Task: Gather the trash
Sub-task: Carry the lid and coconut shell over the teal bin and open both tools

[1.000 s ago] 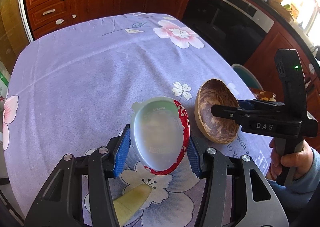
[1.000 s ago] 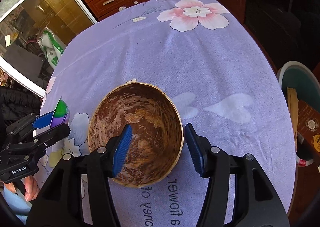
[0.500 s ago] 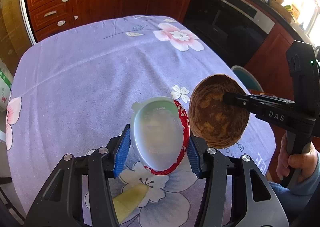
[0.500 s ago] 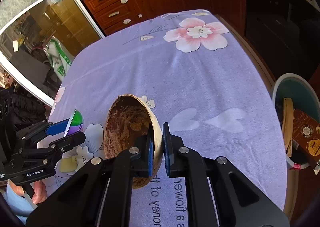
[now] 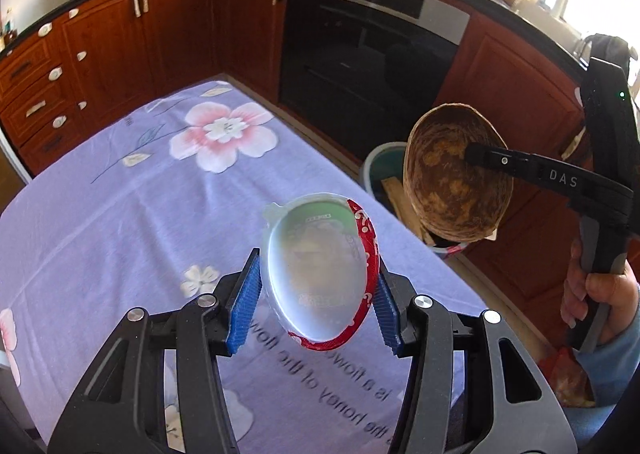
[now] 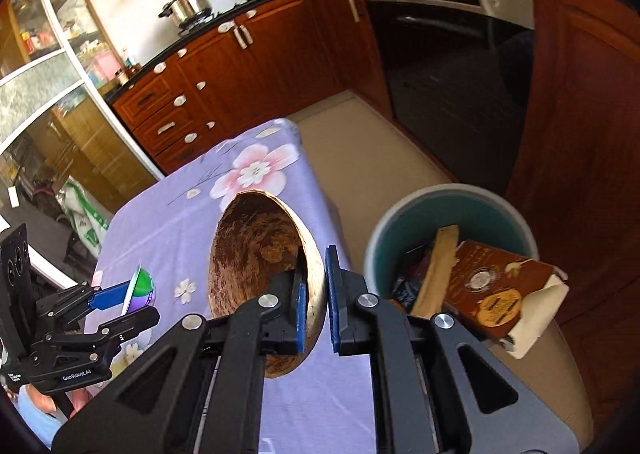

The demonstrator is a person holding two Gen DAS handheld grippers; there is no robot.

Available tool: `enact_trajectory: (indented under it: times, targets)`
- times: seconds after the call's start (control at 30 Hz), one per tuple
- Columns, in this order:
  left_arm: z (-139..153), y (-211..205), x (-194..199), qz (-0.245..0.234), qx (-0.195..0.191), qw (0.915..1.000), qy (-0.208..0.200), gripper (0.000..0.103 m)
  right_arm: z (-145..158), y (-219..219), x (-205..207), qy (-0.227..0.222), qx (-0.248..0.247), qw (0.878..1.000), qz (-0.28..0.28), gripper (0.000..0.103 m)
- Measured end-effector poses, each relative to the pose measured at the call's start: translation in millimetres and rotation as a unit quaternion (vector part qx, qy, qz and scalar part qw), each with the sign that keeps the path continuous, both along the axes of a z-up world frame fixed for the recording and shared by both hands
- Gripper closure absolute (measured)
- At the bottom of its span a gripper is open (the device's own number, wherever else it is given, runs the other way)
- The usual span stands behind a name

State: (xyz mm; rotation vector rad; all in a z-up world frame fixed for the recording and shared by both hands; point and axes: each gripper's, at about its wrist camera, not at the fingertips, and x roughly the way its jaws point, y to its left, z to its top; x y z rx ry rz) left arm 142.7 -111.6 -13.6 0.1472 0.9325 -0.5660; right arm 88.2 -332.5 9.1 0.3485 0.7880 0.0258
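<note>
Item, right tool (image 6: pixel 314 298): jaws nearly closed, pinching the rim wall of a brown coconut-shell bowl (image 6: pixel 264 274), one pad inside the bowl and one outside, the bowl held off the bench (image 6: pixel 180 222) with its hollow turned sideways toward the left. Item, left tool (image 5: pixel 316 294): jaws part open, clamped across a plastic cup with a red patterned rim (image 5: pixel 320 270), its pale film lid facing the camera, likewise carried in the air above the lilac flowered cloth. Item, trash bin (image 6: pixel 448 198): teal inside, pale rim, standing on the floor just off the bench edge, already holding a brown printed carton (image 6: pixel 492 286) and a strip of wood (image 6: pixel 434 270). Relation governing the next move: in the right wrist view the bin lay immediately right of, and below, the right tool, while the bowl hung left of that rim, over the bench edge or just past it. In the left wrist view the same bowl (image 5: pixel 452 178) covered much of the bin (image 5: pixel 376 162), which suggested it was close to above the opening. The right tool (image 5: pixel 484 158) was plainly the nearer of the two; the left tool (image 6: pixel 120 302) with its cup (image 6: pixel 140 290) stood well apart, over the bench. Judgement: a short carry rightward, then release, seemed all the bowl needed; the cup had the longer way to go.
</note>
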Motion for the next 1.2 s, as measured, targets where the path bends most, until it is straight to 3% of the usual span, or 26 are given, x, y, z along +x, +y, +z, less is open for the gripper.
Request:
enact_trajectory:
  times: [0.23, 0.43, 0.77, 0.83, 0.9, 1.2]
  targets:
    - [-14, -103, 19, -0.046, 0.022, 0.9985, 0.017, 0.051, -10, -80, -7, 0.003, 0.007, 0.998, -0.058, 0.095]
    - [-31, -172, 34, -0.072, 0.038, 0.9962, 0.032, 0.051, -23, -122, -7, 0.018, 0.007, 0.996, -0.090, 0.094]
    - [-67, -221, 54, -0.070, 0.059, 0.9935, 0.068, 0.049, -43, -162, 5, 0.044, 0.004, 0.994, -0.100, 0.094]
    - [-73, -227, 58, -0.065, 0.068, 0.9931, 0.070, 0.044, -44, -164, 9, 0.046, 0.002, 0.994, -0.098, 0.094]
    - [-76, -229, 61, -0.056, 0.074, 0.9934, 0.067, 0.027, -45, -165, 12, 0.047, 0.001, 0.994, -0.097, 0.094]
    - [-76, -228, 69, -0.044, 0.085, 0.9937, 0.058, 0.010, -54, -163, 21, 0.056, 0.001, 0.995, -0.087, 0.094]
